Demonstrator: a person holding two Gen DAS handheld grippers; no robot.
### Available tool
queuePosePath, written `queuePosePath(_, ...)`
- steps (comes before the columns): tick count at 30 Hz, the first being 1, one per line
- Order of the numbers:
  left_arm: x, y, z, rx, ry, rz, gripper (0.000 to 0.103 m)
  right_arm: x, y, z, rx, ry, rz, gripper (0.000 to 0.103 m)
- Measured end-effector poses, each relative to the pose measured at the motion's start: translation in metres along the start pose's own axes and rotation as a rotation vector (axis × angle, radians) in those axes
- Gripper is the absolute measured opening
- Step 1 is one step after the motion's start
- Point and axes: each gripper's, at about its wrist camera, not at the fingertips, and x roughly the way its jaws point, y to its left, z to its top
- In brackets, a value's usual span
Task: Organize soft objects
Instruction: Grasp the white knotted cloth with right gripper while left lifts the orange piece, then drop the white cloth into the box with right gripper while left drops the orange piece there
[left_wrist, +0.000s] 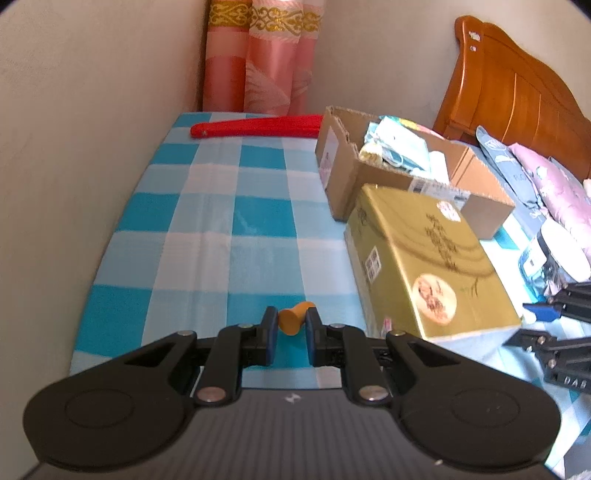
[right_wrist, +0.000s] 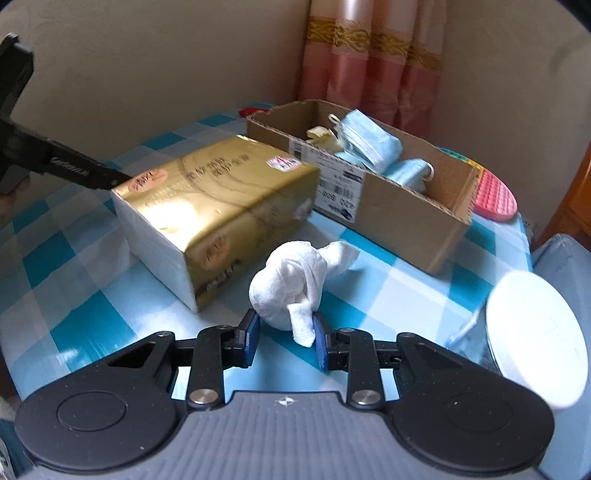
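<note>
Your right gripper (right_wrist: 284, 334) is open around the white cloth ball (right_wrist: 291, 288), just beside the gold tissue pack (right_wrist: 218, 210). Your left gripper (left_wrist: 291, 330) is open around a small orange toy (left_wrist: 293, 319), with bare checked table (left_wrist: 207, 221) ahead up to the wall.

Left black two-finger gripper with blue pads (left_wrist: 291, 328): jaws parted, pads upright and parallel, angled slightly downward. Right black two-finger gripper with blue pads (right_wrist: 286, 334): jaws parted wider, level, both linkage arms spread symmetrically.
</note>
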Motion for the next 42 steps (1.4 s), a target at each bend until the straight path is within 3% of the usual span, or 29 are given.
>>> queuePosePath(2, 0.001, 0.001, -0.003, -0.008, 0.006, 0.009, 0.015, 0.000, -0.002, -0.003, 0.007, 0.004, -0.012, 0.043)
queuePosePath(3, 0.001, 0.001, -0.004, -0.011, 0.004, 0.009, 0.016, 0.000, -0.003, -0.004, 0.012, 0.008, -0.014, 0.056)
queuePosePath(5, 0.003, 0.002, -0.004, -0.020, -0.001, 0.009, 0.018, -0.001, -0.005, -0.004, 0.027, -0.006, -0.011, 0.064)
queuePosePath(6, 0.003, 0.003, -0.004, -0.022, -0.004, 0.006, 0.020, -0.001, -0.005, -0.003, 0.033, -0.010, 0.000, 0.064)
queuePosePath(9, 0.005, 0.004, -0.002, -0.030, -0.019, 0.022, 0.039, 0.003, -0.008, 0.000, 0.047, -0.012, 0.011, 0.064)
queuePosePath(12, 0.008, 0.005, -0.001, -0.023, -0.027, 0.024, 0.041, 0.009, -0.008, 0.002, 0.054, -0.008, 0.018, 0.064)
queuePosePath(16, 0.011, 0.004, 0.001, -0.012, -0.028, 0.014, 0.038, 0.016, -0.008, 0.006, 0.057, -0.003, 0.028, 0.064)
queuePosePath(20, 0.011, 0.003, 0.001, -0.003, -0.021, -0.003, 0.021, 0.018, -0.007, 0.008, 0.055, -0.003, 0.012, 0.061)
queuePosePath(23, 0.010, 0.004, 0.001, -0.014, -0.016, -0.006, 0.014, 0.017, -0.008, 0.009, 0.066, -0.003, 0.013, 0.046)
queuePosePath(25, 0.008, 0.004, 0.001, -0.016, -0.014, -0.005, 0.012, 0.017, -0.008, 0.010, 0.067, -0.001, 0.004, 0.045)
queuePosePath(34, -0.015, -0.007, 0.009, 0.012, -0.035, 0.002, 0.012, -0.007, -0.007, 0.013, 0.048, -0.026, -0.023, 0.044)
queuePosePath(42, -0.040, -0.023, 0.030, 0.048, -0.092, -0.018, 0.012, -0.039, -0.018, 0.042, -0.011, -0.120, -0.083, 0.044)
